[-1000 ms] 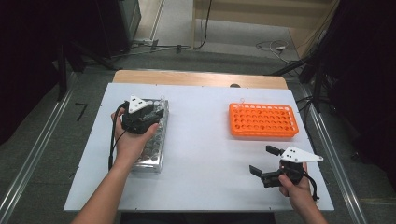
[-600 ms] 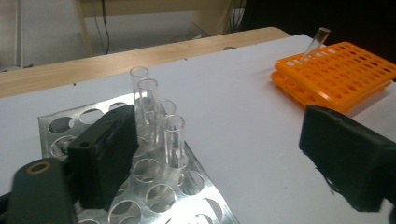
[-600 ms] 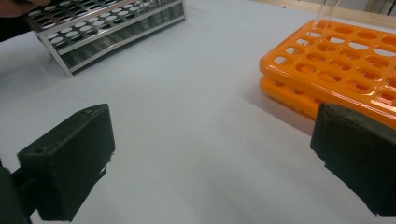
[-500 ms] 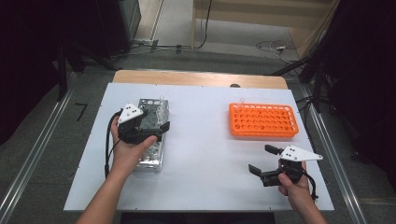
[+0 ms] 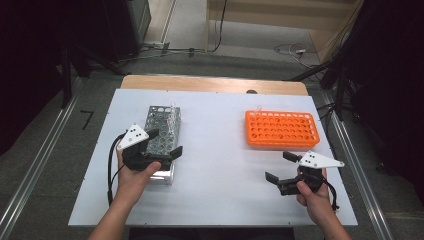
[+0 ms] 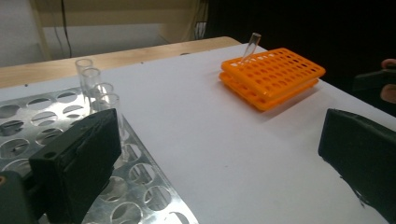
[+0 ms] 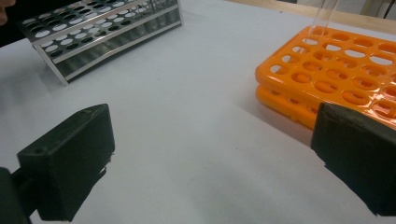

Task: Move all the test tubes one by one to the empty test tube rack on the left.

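Left tool (image 5: 162,142) wide open, empty, over the near end of the metal rack (image 5: 161,125). Glass tubes (image 6: 95,88) stand upright just ahead of it along the rack's right edge. Right tool (image 5: 280,167) also wide, well apart, nearer the orange rack (image 5: 282,129). Desk (image 5: 215,165) between is unobstructed.

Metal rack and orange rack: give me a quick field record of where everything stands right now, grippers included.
metal rack: left half of the white table, several clear tubes upright in a row along one edge
orange rack: right half of the table, one clear tube leaning in a corner hole
left gripper: open, over the near end of the metal rack, holding nothing
right gripper: open, above bare table in front of the orange rack, holding nothing
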`<move>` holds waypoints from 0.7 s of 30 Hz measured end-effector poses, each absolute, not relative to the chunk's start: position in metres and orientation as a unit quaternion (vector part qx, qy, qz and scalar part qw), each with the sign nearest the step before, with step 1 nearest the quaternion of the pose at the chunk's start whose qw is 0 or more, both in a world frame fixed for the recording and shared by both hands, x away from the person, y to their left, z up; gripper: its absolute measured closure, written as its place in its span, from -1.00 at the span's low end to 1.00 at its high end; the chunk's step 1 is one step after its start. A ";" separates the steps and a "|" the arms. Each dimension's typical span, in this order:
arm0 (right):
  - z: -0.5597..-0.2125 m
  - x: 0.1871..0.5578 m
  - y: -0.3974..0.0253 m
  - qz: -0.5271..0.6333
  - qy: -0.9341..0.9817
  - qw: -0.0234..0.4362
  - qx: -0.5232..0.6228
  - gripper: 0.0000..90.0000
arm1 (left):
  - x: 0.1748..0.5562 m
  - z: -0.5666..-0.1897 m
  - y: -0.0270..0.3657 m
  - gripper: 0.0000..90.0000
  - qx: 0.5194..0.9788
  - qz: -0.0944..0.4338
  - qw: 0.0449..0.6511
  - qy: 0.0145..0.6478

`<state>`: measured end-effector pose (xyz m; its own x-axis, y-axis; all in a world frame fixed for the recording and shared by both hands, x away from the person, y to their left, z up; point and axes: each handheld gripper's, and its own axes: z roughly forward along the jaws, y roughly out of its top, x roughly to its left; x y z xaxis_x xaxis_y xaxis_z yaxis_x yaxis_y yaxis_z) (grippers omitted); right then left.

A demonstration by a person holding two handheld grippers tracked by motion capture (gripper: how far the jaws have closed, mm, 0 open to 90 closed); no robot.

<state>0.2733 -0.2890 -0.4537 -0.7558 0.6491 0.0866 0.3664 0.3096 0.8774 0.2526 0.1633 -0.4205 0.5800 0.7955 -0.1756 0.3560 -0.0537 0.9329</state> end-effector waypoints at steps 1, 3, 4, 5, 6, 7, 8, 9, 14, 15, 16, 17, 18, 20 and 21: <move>-0.453 0.274 -0.289 0.493 0.796 0.142 0.320 -1.00 | 0.250 -0.421 0.162 -1.00 0.699 0.200 0.551 0.410; -0.452 0.277 -0.287 0.493 0.795 0.140 0.324 -1.00 | 0.245 -0.423 0.160 -1.00 0.701 0.203 0.550 0.405; -0.451 0.279 -0.287 0.492 0.796 0.140 0.325 -1.00 | 0.243 -0.423 0.159 -1.00 0.700 0.205 0.551 0.405; -0.451 0.280 -0.285 0.489 0.796 0.140 0.327 -1.00 | 0.241 -0.425 0.158 -1.00 0.700 0.203 0.552 0.405; -0.450 0.281 -0.284 0.489 0.797 0.141 0.325 -1.00 | 0.240 -0.426 0.158 -1.00 0.702 0.206 0.549 0.404; -0.450 0.282 -0.283 0.489 0.797 0.140 0.326 -1.00 | 0.239 -0.427 0.157 -1.00 0.704 0.212 0.545 0.404; -0.450 0.283 -0.282 0.489 0.797 0.140 0.326 -1.00 | 0.237 -0.428 0.158 -1.00 0.703 0.215 0.544 0.404; -0.449 0.284 -0.281 0.488 0.797 0.140 0.327 -1.00 | 0.237 -0.430 0.160 -1.00 0.701 0.213 0.547 0.405; -0.448 0.292 -0.273 0.481 0.799 0.131 0.336 -1.00 | 0.231 -0.437 0.163 -1.00 0.701 0.208 0.547 0.407; -0.447 0.294 -0.272 0.479 0.799 0.131 0.338 -1.00 | 0.230 -0.438 0.163 -1.00 0.700 0.207 0.549 0.407; -0.447 0.296 -0.271 0.479 0.799 0.131 0.341 -1.00 | 0.230 -0.438 0.163 -1.00 0.701 0.207 0.548 0.405; -0.447 0.298 -0.271 0.479 0.796 0.130 0.346 -1.00 | 0.229 -0.439 0.163 -1.00 0.701 0.207 0.549 0.405; -0.446 0.301 -0.270 0.479 0.795 0.130 0.348 -1.00 | 0.228 -0.440 0.163 -1.00 0.702 0.207 0.549 0.404; -0.444 0.306 -0.268 0.482 0.792 0.131 0.350 -1.00 | 0.226 -0.441 0.164 -1.00 0.702 0.205 0.549 0.403; -0.443 0.308 -0.267 0.483 0.791 0.132 0.352 -1.00 | 0.225 -0.442 0.164 -1.00 0.703 0.205 0.549 0.403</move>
